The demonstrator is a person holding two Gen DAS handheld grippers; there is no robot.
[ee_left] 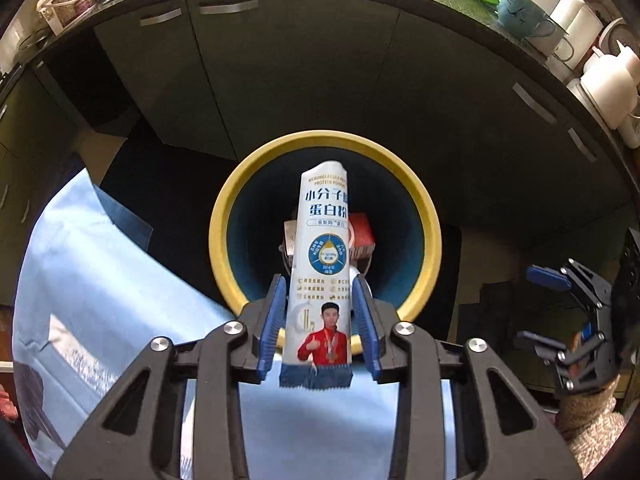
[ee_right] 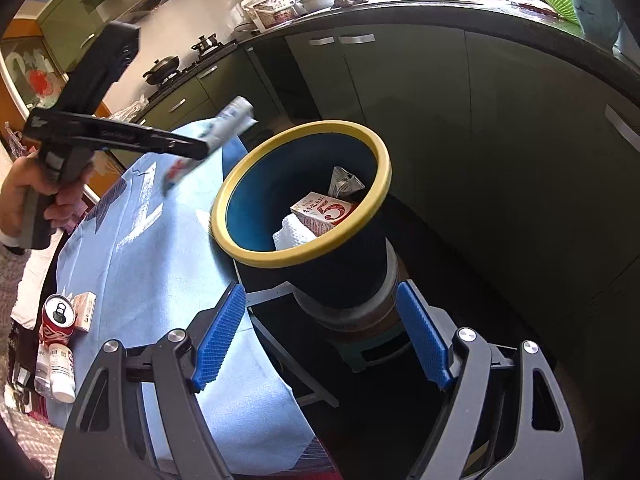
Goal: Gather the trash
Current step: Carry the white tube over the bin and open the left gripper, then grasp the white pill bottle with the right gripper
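While our left gripper (ee_left: 320, 312) is pinching a white protein-powder sachet (ee_left: 322, 264) between its blue pads, we are holding that packet up just in front of the yellow-rimmed bin (ee_left: 224, 216), near the blue tablecloth (ee_left: 104, 272). Our right gripper (ee_right: 320, 336) is hanging spread wide with nothing between its fingers, pointing at the bin's dark outer wall. Inside the bin we are seeing a red-and-white carton (ee_right: 326, 212), a crumpled paper towel (ee_right: 292, 232) and a folded wrapper (ee_right: 344, 182), while a red can (ee_right: 58, 316) is standing on the cloth well apart.
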